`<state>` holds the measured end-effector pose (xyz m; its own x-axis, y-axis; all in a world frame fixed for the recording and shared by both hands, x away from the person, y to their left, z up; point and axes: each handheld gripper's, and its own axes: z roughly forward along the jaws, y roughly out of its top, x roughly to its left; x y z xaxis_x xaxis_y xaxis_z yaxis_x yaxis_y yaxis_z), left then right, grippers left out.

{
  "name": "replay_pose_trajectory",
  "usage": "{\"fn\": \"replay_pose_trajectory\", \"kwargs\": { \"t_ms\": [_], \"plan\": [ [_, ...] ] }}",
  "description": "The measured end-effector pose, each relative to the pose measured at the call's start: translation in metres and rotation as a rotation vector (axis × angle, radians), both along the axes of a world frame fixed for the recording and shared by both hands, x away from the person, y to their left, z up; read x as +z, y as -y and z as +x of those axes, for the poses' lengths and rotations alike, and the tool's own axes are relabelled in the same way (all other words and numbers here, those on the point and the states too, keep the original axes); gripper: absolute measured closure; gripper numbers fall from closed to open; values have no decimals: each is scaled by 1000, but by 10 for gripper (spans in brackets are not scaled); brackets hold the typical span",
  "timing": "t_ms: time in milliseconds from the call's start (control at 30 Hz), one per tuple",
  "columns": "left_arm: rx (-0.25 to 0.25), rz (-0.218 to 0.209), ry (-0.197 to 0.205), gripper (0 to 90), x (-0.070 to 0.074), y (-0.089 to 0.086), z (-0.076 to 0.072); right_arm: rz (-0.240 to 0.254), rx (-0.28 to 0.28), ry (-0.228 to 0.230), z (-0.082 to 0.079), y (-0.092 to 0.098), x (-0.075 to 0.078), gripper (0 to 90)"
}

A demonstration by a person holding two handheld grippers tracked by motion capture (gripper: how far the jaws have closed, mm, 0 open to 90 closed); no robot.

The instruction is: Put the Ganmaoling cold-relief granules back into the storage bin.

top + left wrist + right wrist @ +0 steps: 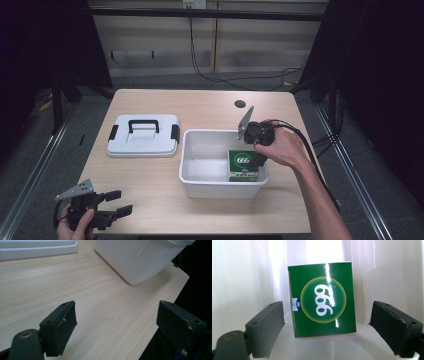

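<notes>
A green box (243, 164) marked 999 lies in the right front corner of the white bin (200, 185). My right gripper (258, 161) reaches into the bin just over it. In the right gripper view the green box (323, 301) lies between and beyond the two black jaws, which stand wide apart without touching it, so the right gripper (327, 327) is open. My left gripper (120, 202) is held at the table's front left corner, open, with nothing between its fingers. Its own view has the left gripper (116, 327) over bare wood, facing the white bin (140, 257).
A white lid (144, 136) with a black handle and black clips lies flat left of the bin; its edge is the white lid (37, 248) in the left gripper view. A dark round hole (240, 104) is in the wooden table (200, 107) at the back. Cables trail on the floor behind.
</notes>
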<state>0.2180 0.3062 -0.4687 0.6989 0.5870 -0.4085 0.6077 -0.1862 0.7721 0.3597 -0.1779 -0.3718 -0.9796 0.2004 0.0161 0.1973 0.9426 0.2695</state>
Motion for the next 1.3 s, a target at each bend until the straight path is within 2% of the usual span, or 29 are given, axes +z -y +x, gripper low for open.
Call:
{"fn": "replay_pose_trajectory", "kwargs": {
  "t_ms": [233,400,600,767,933,1200,1233,1300],
  "plan": [
    [0,2,1,162,0,0,0,71,-32,-1,-4,10,6,135],
    [0,1,-1,162,0,0,0,174,-72,11,-6,20,12,159],
    [1,2,-1,162,0,0,0,285,-124,48,-11,37,17,162],
    [0,4,0,162,0,0,0,331,-156,70,-17,47,20,148],
    [4,3,-5,162,-1,1,0,374,-189,130,-23,53,21,136],
    [3,2,-3,162,-1,0,0,446,-234,183,-34,65,23,140],
    [1,3,-1,162,0,0,0,476,-265,200,-40,72,24,136],
    [5,1,-4,162,0,0,0,495,-282,215,-44,79,24,138]
  ]
}}
